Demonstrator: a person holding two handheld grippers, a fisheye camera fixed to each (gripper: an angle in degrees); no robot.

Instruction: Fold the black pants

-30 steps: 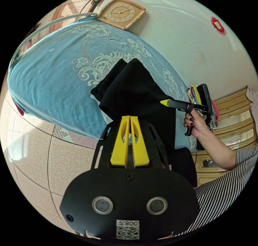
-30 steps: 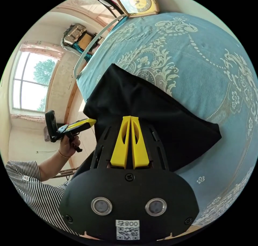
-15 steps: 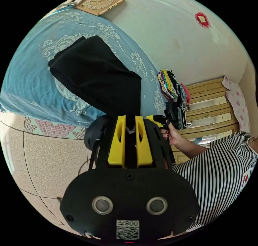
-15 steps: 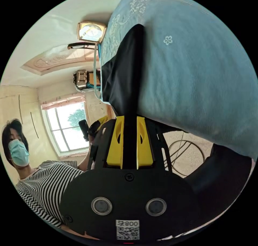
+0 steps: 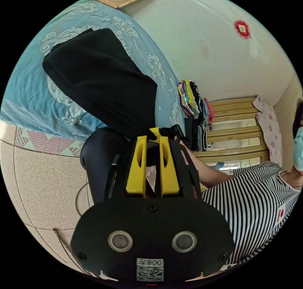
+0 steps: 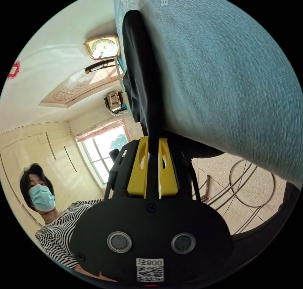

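Blue patterned bedspread (image 5: 28, 81) is carrying the black pants (image 5: 101, 81), lying folded toward eleven o'clock of our left gripper (image 5: 152, 141), whose jaws we're holding slightly spread, gripping nothing. Our right gripper (image 6: 153, 143) is also parted, dark fabric (image 6: 143, 81) running between its jaws up to twelve o'clock; whether they're pressing it, we cannot tell.

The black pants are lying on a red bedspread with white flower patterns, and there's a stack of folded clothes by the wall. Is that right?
Not quite: the bedspread is blue, not red, as the left gripper view shows. The rest holds: the black pants lie on it, it has white flower patterns, and a colourful stack of folded clothes sits by the wall.
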